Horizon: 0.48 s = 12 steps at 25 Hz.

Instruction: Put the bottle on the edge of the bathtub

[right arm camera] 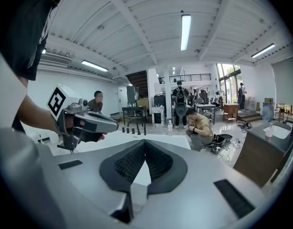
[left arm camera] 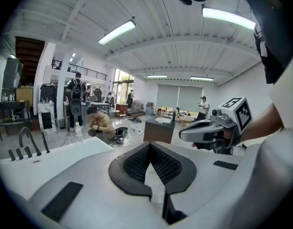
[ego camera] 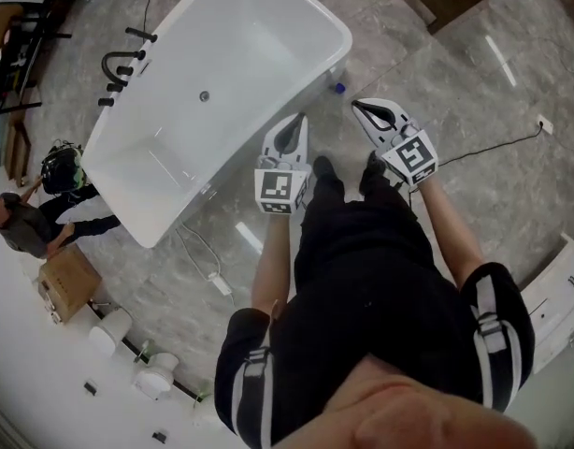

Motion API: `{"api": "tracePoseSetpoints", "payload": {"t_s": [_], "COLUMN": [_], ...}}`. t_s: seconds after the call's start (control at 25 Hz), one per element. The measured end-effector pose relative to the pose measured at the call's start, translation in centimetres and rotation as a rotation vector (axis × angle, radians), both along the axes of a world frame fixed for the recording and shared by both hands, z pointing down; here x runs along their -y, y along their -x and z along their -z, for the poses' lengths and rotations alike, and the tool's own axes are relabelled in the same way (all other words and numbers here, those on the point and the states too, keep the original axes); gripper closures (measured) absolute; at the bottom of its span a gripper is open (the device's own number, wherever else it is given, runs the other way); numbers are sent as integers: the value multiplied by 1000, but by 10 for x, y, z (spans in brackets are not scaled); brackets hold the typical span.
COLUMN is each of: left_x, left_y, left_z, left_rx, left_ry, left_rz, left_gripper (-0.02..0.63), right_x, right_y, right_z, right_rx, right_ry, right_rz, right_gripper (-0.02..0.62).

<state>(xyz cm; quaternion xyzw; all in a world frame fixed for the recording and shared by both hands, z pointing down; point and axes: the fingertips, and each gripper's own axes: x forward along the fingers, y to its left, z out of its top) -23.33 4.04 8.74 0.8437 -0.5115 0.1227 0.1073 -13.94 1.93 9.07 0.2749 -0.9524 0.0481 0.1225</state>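
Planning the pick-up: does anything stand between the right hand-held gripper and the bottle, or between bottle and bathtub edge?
Nothing visible does. The bottle stands on the floor beside the bathtub corner, just beyond the right hand-held gripper.

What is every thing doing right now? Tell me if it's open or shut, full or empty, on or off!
Left tongs, shut, holding nothing.
Right tongs, shut, holding nothing.
White freestanding bathtub, empty, no water.
Black curved tap, off.
Clear plastic bottle, upright, not held.
Long ceiling strip lights, on.
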Motion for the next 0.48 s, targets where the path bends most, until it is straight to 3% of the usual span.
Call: {"api": "tracePoseSetpoints", "payload": {"t_s": [0.24, 0.48], "left_x": [-22, -41], "left_y": [20, 27], "left_z": [25, 51], "left_rx": [-56, -82], "left_ry": [-50, -99], "left_rz": [37, 108], "left_gripper": [595, 595], "right_x": [-9, -17], "right_y": [20, 26], "right_z": [23, 46], "right_rx": [26, 42], "right_ry": [-10, -26], "right_rz": [0, 73], "right_gripper": [583, 583]}}
